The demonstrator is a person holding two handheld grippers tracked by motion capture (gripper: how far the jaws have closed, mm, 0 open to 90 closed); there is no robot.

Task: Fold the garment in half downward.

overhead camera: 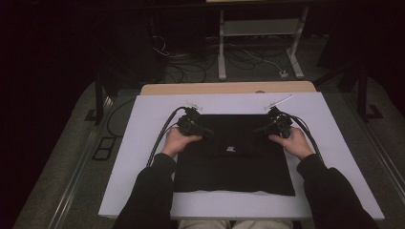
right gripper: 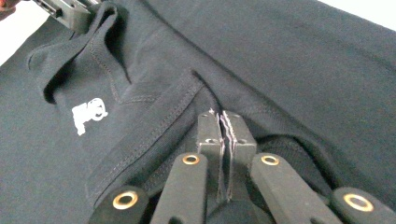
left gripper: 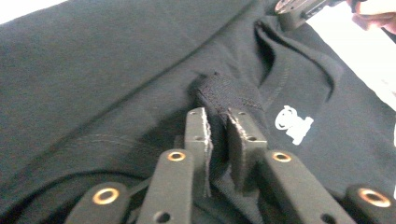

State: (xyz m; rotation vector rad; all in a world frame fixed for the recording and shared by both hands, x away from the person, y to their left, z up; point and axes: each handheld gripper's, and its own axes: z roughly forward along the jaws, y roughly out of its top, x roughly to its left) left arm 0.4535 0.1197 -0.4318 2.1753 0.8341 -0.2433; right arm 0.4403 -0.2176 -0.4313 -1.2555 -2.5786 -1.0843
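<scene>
A black garment (overhead camera: 234,171) lies folded flat on the white table cover (overhead camera: 138,152), with a small white logo (overhead camera: 229,149) near its middle. My left gripper (overhead camera: 210,132) rests on the garment's upper left; in the left gripper view it (left gripper: 217,116) is shut on a raised fold of ribbed black fabric (left gripper: 224,91), next to the logo (left gripper: 293,122). My right gripper (overhead camera: 258,130) is at the upper right. In its own view it (right gripper: 219,116) is shut on the garment at a stitched hem (right gripper: 159,126). The logo (right gripper: 88,114) lies to its left.
A wooden table edge (overhead camera: 229,88) shows behind the white cover. Beyond it, a metal frame (overhead camera: 260,28) and loose cables (overhead camera: 191,67) sit on the dark floor. Bare white cover surrounds the garment on all sides. Gripper cables (overhead camera: 162,133) trail off past both hands.
</scene>
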